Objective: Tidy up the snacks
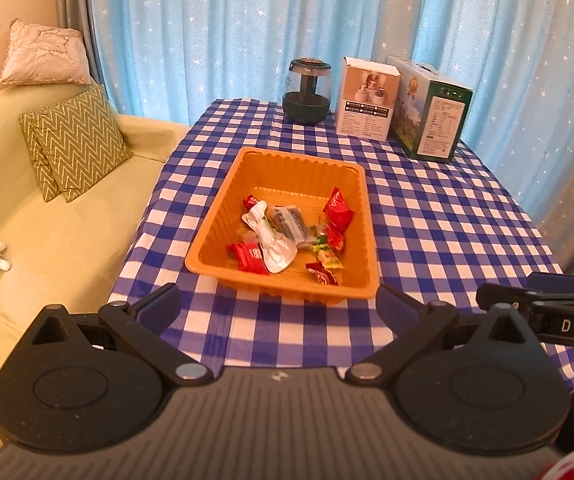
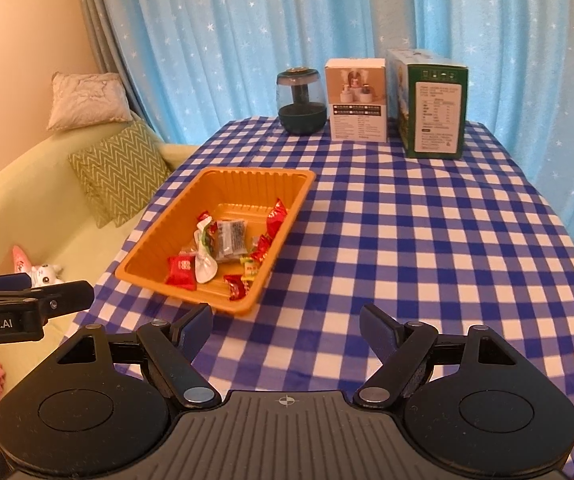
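Note:
An orange plastic tray point(image 1: 223, 196) point(image 2: 167, 220) sits on the blue-and-white checked tablecloth and holds several wrapped snacks: red candies point(image 1: 339, 208) point(image 2: 181, 272), a silver-white pouch point(image 1: 273, 246) point(image 2: 206, 266) and a dark packet point(image 1: 289, 222) point(image 2: 229, 236). My left gripper point(image 1: 279, 300) hovers open just in front of the tray's near rim, with nothing between its fingers. My right gripper point(image 2: 287, 322) is open and empty over bare cloth, to the right of the tray's near corner. Each gripper shows at the edge of the other's view.
At the table's far end stand a dark round glass jar point(image 1: 307, 94) point(image 2: 299, 100), a white box point(image 1: 369, 100) point(image 2: 357, 100) and a green box point(image 1: 431, 108) point(image 2: 433, 108), in front of a blue starry curtain. A yellow sofa point(image 1: 67, 232) with cushions lies left.

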Demonstrator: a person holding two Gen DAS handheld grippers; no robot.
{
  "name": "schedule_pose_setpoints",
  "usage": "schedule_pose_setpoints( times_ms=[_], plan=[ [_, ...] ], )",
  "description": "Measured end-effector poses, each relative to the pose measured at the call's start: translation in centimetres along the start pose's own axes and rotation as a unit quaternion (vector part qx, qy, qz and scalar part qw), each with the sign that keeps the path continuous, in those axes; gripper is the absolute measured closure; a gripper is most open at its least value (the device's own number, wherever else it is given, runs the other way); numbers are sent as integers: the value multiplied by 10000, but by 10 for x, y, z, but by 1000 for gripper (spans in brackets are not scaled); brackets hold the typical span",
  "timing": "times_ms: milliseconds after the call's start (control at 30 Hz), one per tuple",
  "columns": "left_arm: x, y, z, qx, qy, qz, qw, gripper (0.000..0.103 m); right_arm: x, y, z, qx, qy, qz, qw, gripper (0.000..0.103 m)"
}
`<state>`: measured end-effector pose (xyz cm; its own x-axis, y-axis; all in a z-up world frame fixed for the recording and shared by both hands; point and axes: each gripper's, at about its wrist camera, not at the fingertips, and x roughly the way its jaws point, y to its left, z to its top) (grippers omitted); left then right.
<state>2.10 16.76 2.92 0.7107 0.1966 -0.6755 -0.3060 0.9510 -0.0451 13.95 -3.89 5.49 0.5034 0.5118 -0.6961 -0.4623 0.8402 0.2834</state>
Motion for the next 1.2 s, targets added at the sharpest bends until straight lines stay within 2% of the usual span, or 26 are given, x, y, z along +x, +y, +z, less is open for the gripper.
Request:
schedule_pose_setpoints(
  times_ms=[133,467,833,1200],
  plan=[
    [-13,-4,-12,-55,-3,38,10000,0,-19,-1,-11,39,-44,-88,9999,23],
    [-41,-26,-35,209,-35,116,9997,0,-60,-2,-31,147,-111,-253,9995,23],
    [-67,-42,-45,279,-145,4,9995,0,-93,-2,-46,161,-201,-280,9993,23],
    [-82,-43,-51,175,-197,50,9996,0,-112,1,-51,111,-284,-238,9993,23]
  ],
)
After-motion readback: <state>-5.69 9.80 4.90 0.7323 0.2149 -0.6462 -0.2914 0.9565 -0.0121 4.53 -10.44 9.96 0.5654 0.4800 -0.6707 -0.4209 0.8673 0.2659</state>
